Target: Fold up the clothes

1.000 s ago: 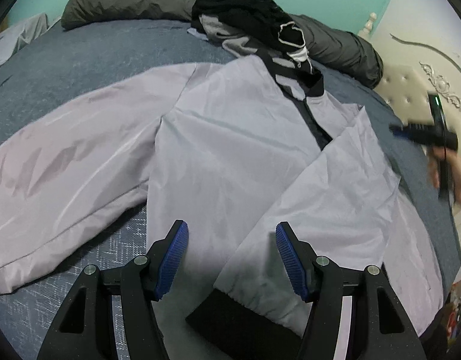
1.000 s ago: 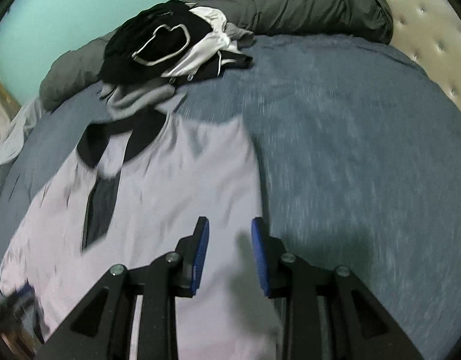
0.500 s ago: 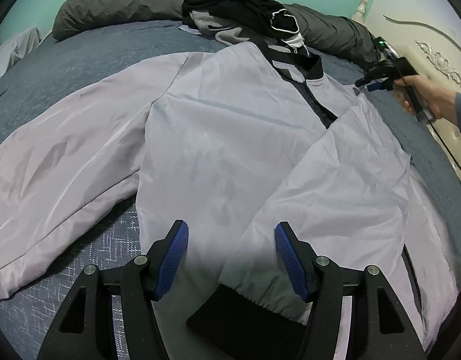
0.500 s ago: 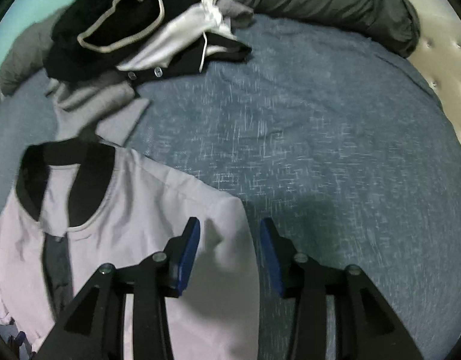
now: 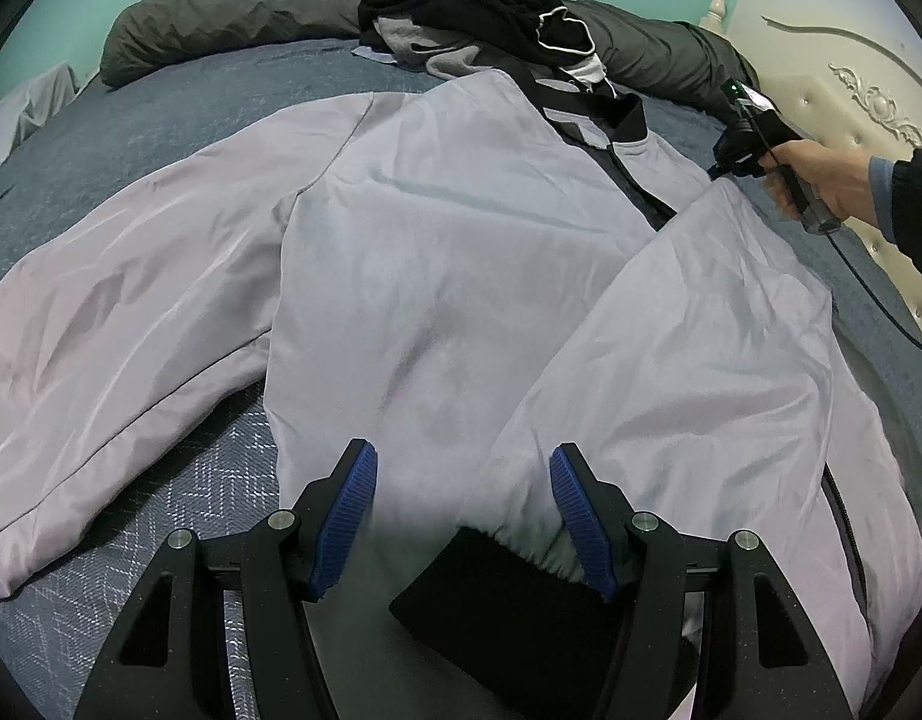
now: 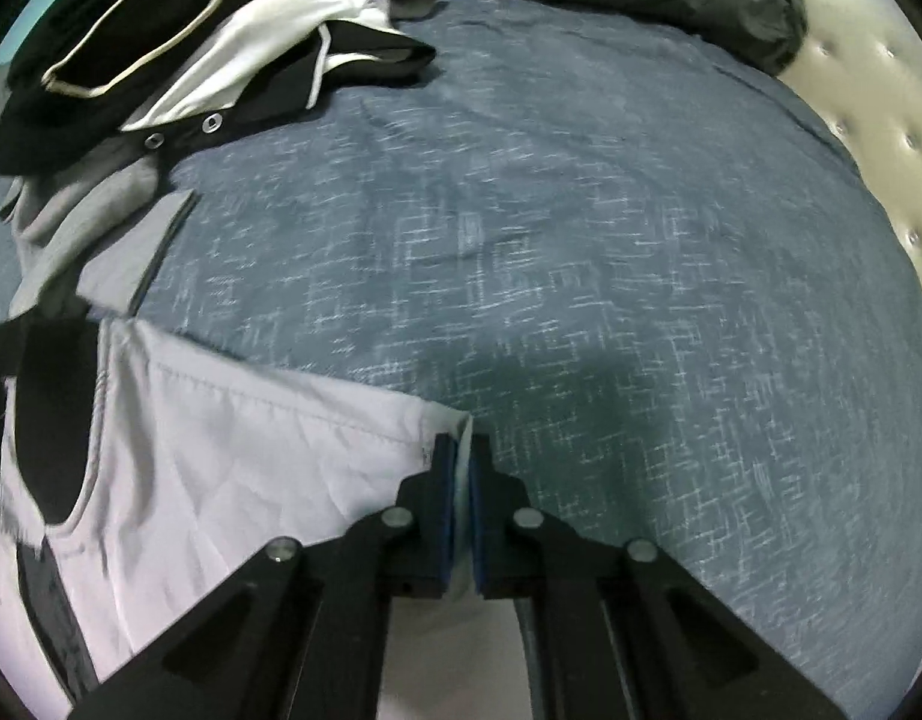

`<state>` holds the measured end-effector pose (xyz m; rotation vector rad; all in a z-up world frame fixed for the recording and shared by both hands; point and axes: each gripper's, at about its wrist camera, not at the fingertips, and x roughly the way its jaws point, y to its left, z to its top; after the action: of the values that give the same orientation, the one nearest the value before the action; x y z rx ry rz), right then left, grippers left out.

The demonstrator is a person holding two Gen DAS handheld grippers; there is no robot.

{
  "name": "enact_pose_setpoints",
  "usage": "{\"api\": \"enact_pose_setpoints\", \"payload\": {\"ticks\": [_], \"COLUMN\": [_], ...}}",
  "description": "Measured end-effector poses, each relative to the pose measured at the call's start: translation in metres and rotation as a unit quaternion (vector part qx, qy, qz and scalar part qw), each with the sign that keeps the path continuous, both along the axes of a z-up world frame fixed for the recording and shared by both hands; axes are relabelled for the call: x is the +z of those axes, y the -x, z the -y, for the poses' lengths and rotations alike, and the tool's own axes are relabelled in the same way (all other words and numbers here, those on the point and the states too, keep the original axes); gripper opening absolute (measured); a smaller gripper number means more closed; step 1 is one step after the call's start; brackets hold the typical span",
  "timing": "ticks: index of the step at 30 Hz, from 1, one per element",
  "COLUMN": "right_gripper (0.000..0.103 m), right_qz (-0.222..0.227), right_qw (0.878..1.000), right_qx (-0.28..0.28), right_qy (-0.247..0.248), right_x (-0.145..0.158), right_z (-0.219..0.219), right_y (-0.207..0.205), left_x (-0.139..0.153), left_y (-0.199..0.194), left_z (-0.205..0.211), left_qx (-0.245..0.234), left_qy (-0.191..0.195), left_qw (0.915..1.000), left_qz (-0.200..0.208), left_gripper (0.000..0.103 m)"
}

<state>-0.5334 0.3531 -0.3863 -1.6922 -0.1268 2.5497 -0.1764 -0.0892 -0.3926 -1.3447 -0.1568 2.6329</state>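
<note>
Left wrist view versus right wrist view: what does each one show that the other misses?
Only the left view shows the pale grey jacket's spread sleeves, black cuff, the open left gripper and the person's hand. Only the right view shows the right gripper, jaws just closed, pinching the jacket's shoulder corner. Both show the blue bedspread, dark clothes pile and grey pillow.

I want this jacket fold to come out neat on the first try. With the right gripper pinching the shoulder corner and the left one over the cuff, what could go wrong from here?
The right gripper, its jaws just closed, holds only a thin edge of the jacket shoulder; the slick fabric could slip out when pulled.

The left gripper is open around the black cuff without gripping, so the folded sleeve may drag or unfold.

The clothes pile lies close to the collar and could snag.
</note>
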Motion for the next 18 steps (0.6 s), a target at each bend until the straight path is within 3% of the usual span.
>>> {"api": "enact_pose_setpoints", "payload": {"ticks": [8, 15, 18], "right_gripper": [0.002, 0.002, 0.002], "right_qz": [-0.006, -0.107, -0.117], "right_qw": [1.0, 0.992, 0.988], "right_qx": [-0.012, -0.014, 0.007], "right_qy": [-0.005, 0.059, 0.1], "right_x": [-0.002, 0.043, 0.053], "right_z": [-0.009, -0.042, -0.041], "right_y": [0.005, -0.012, -0.03], "left_x": [-0.002, -0.001, -0.001], "left_y": [0.0, 0.0, 0.0], "left_z": [0.0, -0.001, -0.001], "left_qx": [0.0, 0.001, 0.002], "left_qy": [0.001, 0.003, 0.002], "left_qw": [1.0, 1.0, 1.0], "left_qz": [0.003, 0.004, 0.005], "left_gripper": [0.065, 0.065, 0.065]}}
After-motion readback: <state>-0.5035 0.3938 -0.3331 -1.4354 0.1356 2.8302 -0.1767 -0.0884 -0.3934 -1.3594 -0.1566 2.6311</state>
